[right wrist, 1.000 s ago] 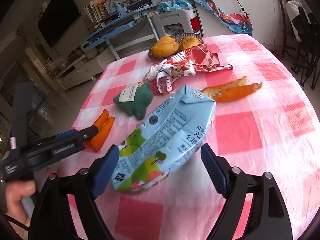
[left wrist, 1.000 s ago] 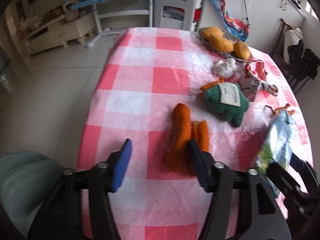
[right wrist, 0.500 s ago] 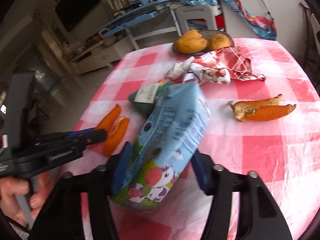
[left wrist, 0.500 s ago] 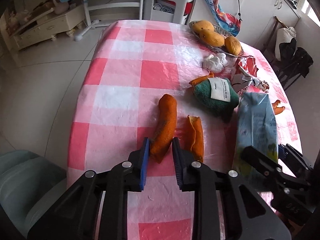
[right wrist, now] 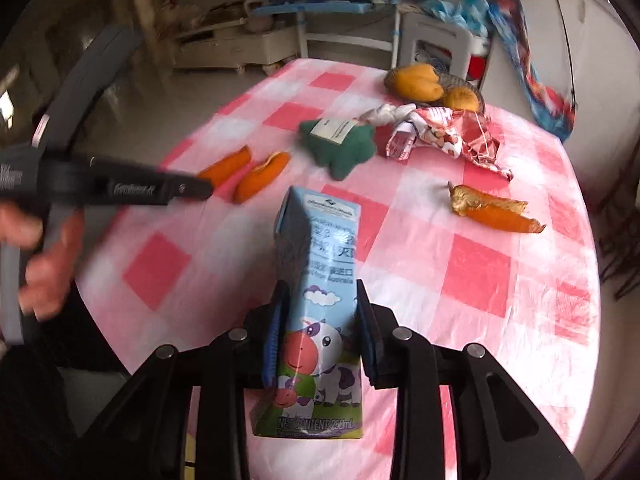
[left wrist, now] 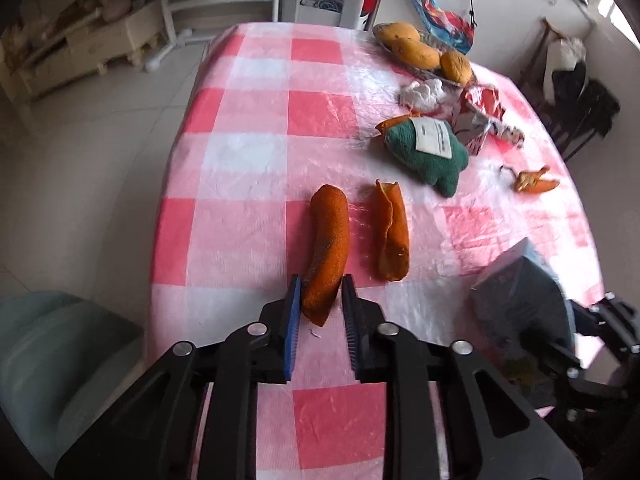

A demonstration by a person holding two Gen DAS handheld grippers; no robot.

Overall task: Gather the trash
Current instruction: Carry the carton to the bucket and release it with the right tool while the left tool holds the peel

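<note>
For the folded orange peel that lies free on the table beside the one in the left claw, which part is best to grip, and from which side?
Grip the folded orange peel across its narrow width, near the middle, coming from above with the claw fingers on its two long sides. It lies flat and long on the table, folded double, so the middle is probably thick enough to pinch. Its long sides look free: the neighbouring peel lies apart.

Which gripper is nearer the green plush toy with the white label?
Neither by much. The left gripper pinches a long orange peel short of the toy; the right gripper squeezes a blue milk carton.
</note>
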